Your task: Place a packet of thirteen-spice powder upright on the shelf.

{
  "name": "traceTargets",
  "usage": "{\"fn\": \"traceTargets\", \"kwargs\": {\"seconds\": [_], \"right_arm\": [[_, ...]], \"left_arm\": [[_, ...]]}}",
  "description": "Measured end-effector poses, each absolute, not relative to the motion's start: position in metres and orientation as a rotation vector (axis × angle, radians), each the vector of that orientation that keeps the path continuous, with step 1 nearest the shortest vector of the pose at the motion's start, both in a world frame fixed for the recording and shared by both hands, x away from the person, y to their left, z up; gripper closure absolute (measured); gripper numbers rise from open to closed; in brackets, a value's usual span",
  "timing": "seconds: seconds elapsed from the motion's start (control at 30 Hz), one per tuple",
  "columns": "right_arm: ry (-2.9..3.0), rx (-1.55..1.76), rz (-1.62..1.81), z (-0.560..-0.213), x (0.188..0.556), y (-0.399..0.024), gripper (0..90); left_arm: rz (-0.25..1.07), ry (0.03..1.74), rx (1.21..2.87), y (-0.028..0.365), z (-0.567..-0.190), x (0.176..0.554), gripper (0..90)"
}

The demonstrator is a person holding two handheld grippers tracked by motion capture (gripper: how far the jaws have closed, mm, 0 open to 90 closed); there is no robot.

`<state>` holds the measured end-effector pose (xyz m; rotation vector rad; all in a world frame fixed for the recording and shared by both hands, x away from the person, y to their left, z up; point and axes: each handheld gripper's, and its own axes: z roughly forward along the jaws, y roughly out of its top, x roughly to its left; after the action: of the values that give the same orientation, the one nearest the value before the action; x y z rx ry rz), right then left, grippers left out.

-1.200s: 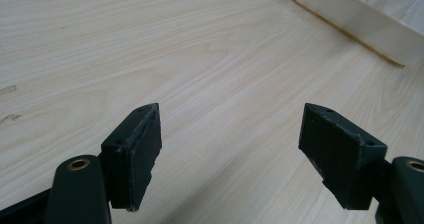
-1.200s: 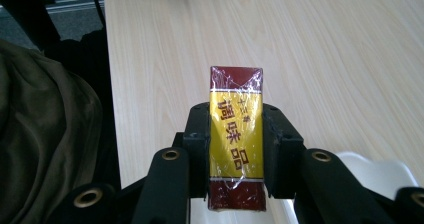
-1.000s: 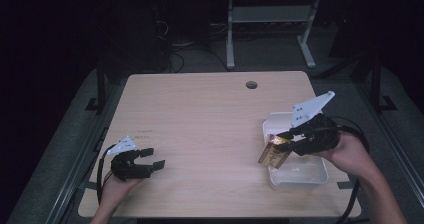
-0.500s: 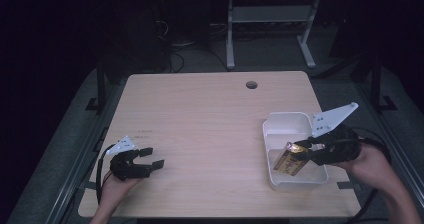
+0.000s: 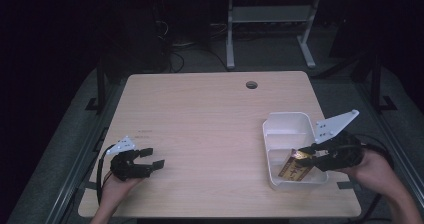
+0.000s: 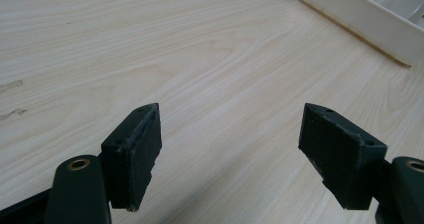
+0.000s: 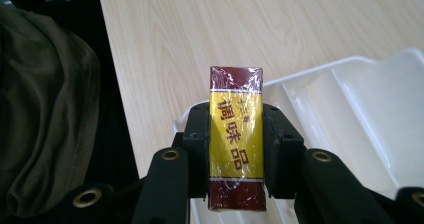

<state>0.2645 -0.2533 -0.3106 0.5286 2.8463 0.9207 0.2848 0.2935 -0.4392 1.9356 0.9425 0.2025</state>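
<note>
A light wood-grain table (image 5: 210,129) takes up the middle of the high view, with a round cable hole (image 5: 251,85) near its far edge; the room around it is dark, with a white metal stand (image 5: 270,19) and loose cables on the floor at the top of the frame. At the lower right of the table sits a white divided tray (image 5: 285,124), its far compartment bare. The right tool (image 5: 306,156) is held over the near compartment of that tray, and its jaws are pinching a wrapped packet (image 5: 296,168), dark red at the ends with a yellow band carrying red characters. In the right gripper view the packet (image 7: 236,134) stands lengthwise between the two black jaws, which press on its long sides, with the tray (image 7: 360,99) at the right of the frame and a dark cloth-like mass at the left. Whether the packet touches the tray floor cannot be told. At the lower left of the high view the left tool (image 5: 150,159) lies low over the bare table, and the left gripper view shows its jaws spread wide with nothing between them, the tray's wall (image 6: 360,19) at the upper right.
</note>
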Motion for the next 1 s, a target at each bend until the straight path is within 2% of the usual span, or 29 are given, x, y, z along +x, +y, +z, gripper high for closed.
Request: {"fn": "traceTargets", "kwargs": {"seconds": [0.53, 0.7, 1.0], "right_arm": [[2.908, 0.582, 0.859, -0.353, 0.288, -0.247, 67.3], [2.891, 0.596, 0.879, -0.354, 0.288, -0.249, 66.0], [2.871, 0.624, 0.857, -0.352, 0.284, -0.252, 56.7]], "left_arm": [[0.198, 0.953, 1.933, 0.294, -0.44, 0.286, 24.6], [0.196, 0.952, 1.94, 0.293, -0.441, 0.286, 24.6], [0.193, 0.948, 1.938, 0.291, -0.441, 0.285, 24.6]]}}
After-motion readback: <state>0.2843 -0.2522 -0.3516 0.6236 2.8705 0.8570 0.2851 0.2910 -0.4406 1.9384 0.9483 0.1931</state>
